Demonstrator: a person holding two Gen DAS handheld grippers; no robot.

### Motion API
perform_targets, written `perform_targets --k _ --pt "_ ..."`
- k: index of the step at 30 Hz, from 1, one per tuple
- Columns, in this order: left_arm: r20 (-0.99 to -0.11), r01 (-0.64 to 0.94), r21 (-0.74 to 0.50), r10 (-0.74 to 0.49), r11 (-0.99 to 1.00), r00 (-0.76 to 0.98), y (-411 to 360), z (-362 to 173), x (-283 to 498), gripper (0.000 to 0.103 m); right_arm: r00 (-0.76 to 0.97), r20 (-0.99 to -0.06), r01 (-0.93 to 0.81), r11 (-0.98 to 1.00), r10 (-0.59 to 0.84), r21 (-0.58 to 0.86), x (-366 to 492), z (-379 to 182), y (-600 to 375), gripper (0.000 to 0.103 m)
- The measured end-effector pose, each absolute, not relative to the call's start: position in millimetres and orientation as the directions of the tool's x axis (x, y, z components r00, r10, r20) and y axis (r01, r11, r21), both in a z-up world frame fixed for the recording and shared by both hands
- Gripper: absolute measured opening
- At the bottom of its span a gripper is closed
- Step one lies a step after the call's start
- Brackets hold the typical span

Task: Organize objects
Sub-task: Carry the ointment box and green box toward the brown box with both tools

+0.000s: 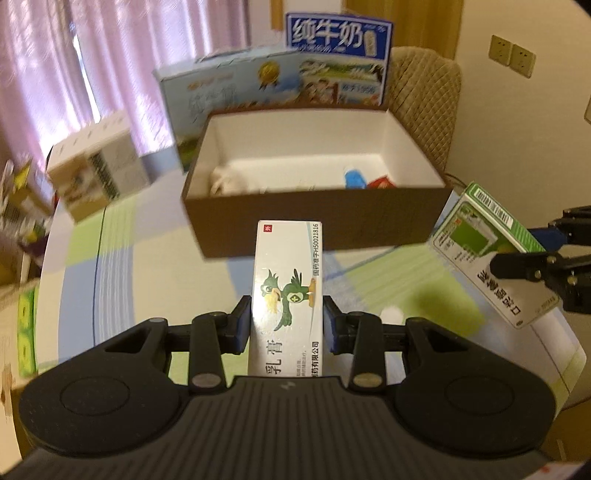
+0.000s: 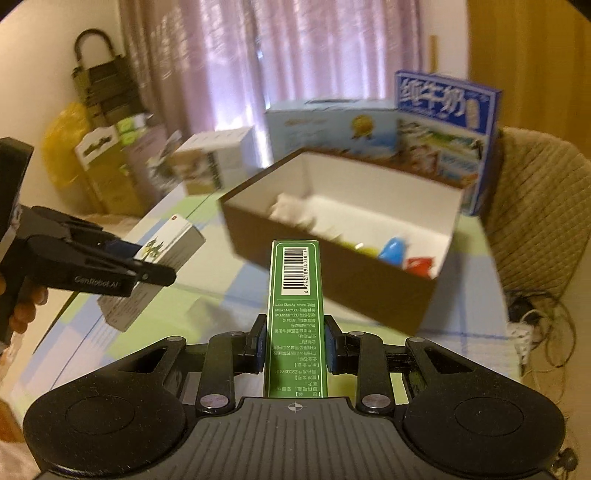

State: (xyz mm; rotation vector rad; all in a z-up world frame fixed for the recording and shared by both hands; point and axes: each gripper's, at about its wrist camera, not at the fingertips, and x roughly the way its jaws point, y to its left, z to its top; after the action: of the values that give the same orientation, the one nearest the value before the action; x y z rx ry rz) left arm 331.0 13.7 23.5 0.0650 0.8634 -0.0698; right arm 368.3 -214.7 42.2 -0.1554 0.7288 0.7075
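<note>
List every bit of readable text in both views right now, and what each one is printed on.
"纯牛奶": blue milk carton behind the brown box.
"国药准字H50021816", "乳膏": white bird-print box in the left gripper.
"GenRobot.AI": left gripper's finger, seen from the right wrist.
"www.bysng.com" (uncertain): green box in the right gripper.
Barcode digits and other small print: too blurred.

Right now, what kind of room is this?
Probably a room in someone's home: pink curtains hang over the window, a padded chair stands behind the table with its checked cloth, and milk cartons stand on it.
</note>
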Motion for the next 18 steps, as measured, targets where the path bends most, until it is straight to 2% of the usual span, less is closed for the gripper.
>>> perform_targets --k 18 --pt "-0.715 0.134 0.09 -0.029 0.987 0.698 -8.6 35.7 427.3 0.034 0.593 -0.604 -0.635 0.77 0.532 0.054 469.2 59.6 -216.6 0.027"
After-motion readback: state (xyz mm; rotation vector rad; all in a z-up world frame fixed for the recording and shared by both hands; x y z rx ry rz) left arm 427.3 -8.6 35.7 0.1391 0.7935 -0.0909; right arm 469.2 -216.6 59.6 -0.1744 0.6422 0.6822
